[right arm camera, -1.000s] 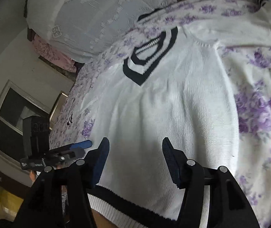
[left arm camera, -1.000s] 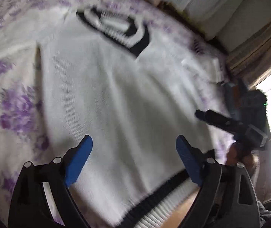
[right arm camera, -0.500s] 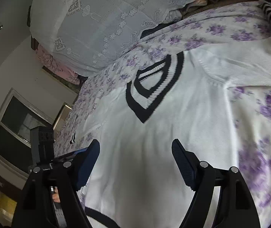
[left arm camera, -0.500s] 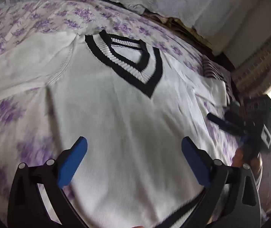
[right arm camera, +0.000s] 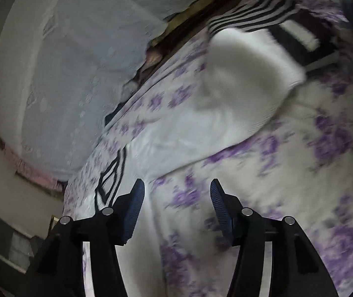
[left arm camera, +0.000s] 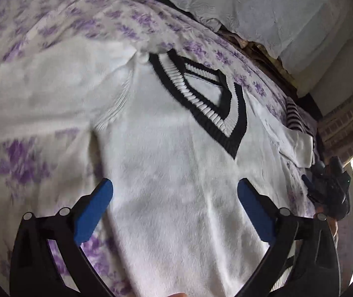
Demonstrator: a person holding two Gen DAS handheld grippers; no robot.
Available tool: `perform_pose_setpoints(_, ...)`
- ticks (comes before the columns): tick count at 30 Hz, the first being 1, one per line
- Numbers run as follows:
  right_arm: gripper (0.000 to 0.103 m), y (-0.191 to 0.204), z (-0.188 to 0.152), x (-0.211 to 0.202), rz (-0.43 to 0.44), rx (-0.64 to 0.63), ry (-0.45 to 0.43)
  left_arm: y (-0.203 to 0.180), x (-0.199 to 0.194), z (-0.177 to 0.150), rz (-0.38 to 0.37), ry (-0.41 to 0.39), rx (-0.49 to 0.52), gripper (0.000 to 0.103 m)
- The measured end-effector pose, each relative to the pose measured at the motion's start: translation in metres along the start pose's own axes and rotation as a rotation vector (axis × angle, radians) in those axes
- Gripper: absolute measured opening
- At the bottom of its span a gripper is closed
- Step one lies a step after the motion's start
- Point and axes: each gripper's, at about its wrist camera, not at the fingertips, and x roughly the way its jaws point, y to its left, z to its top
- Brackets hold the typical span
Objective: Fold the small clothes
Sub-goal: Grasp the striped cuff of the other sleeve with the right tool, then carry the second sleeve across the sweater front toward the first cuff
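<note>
White sweater (left arm camera: pixel 176 163) with black-trimmed V-neck lies flat, front up, on the bed's purple-flowered sheet (left arm camera: pixel 23 165), sleeves out to the sides. Left gripper (left arm camera: pixel 175 198) hovers over the sweater's body, jaws spread wide, nothing between them. Right gripper (right arm camera: pixel 175 205), jaws just closing to partway and empty, hangs above the sheet beside one sleeve (right arm camera: pixel 245 84).

Window glare at right; right-wrist view dim, motion-blurred.
</note>
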Motion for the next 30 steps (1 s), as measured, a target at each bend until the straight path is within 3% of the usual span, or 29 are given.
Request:
perform_pose_setpoints(4, 0.056, -0.037, 0.015, -0.004, -0.060, 0.137, -0.081, -0.021, 0.017, 0.015, 0.062, 0.021, 0.061, 0.098)
perform_pose_setpoints(11, 0.055, -0.045, 0.047, 0.007, -0.141, 0.157, -0.203, -0.023, 0.048, 0.035, 0.202, 0.014, 0.109, 0.098)
perform_pose_setpoints(13, 0.046, -0.059, 0.055, 0.007, -0.152, 0.208, -0.244, -0.017, 0.056, 0.034, 0.228, 0.018, 0.120, 0.098)
perform_pose_setpoints(15, 0.032, -0.068, 0.054, 0.009, -0.120, 0.250, -0.263, -0.015, 0.063, 0.027, 0.246, 0.011, 0.156, 0.098)
perform_pose_setpoints(17, 0.010, -0.076, 0.054, 0.008, -0.064, 0.267, -0.273, -0.024, 0.067, 0.019, 0.306, -0.011, 0.227, 0.099)
perform_pose_setpoints(18, 0.008, -0.077, 0.053, 0.006, -0.041, 0.266, -0.284, -0.028, 0.068, 0.017, 0.335, -0.017, 0.251, 0.099)
perform_pose_setpoints(20, 0.007, -0.073, 0.052, -0.002, -0.015, 0.249, -0.325, -0.034, 0.070, 0.013, 0.370, -0.031, 0.287, 0.099)
perform_pose_setpoints(25, 0.011, -0.065, 0.051, -0.005, 0.010, 0.194, -0.324, -0.027, 0.068, 0.015, 0.341, -0.027, 0.256, 0.099)
perform_pose_setpoints(27, 0.014, -0.075, 0.054, 0.003, 0.008, 0.251, -0.321, -0.028, 0.068, 0.014, 0.352, -0.031, 0.264, 0.099)
perform_pose_setpoints(30, 0.012, -0.093, 0.053, 0.004, 0.068, 0.341, -0.320, -0.030, 0.069, 0.014, 0.356, -0.025, 0.264, 0.099)
